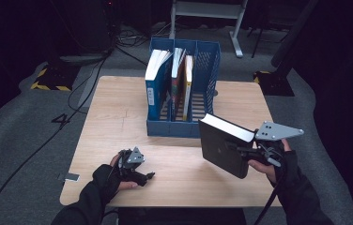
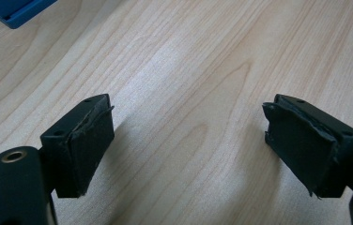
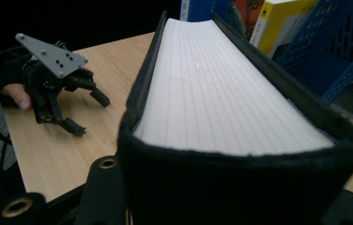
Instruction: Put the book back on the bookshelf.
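From the high view, your right gripper [image 1: 245,151] grips a thick black book [image 1: 224,145] at the table's [image 1: 118,126] near right, tilted and lifted clear of the wood; the book hides the jaw tips. Just beyond it, the blue file rack [image 1: 207,70] holds books in its left and middle compartments, while its right one looks empty. Your left gripper [image 1: 141,176] rests at the near left.

In the left gripper view, your jaws stand wide apart over bare wood, holding nothing; a blue rack corner [image 2: 17,11] is cut off at top left.

In the right gripper view, the book's white page edge [image 3: 221,98] hides the jaws clamped on its sides; the rack [image 3: 334,51] is partly cut off.
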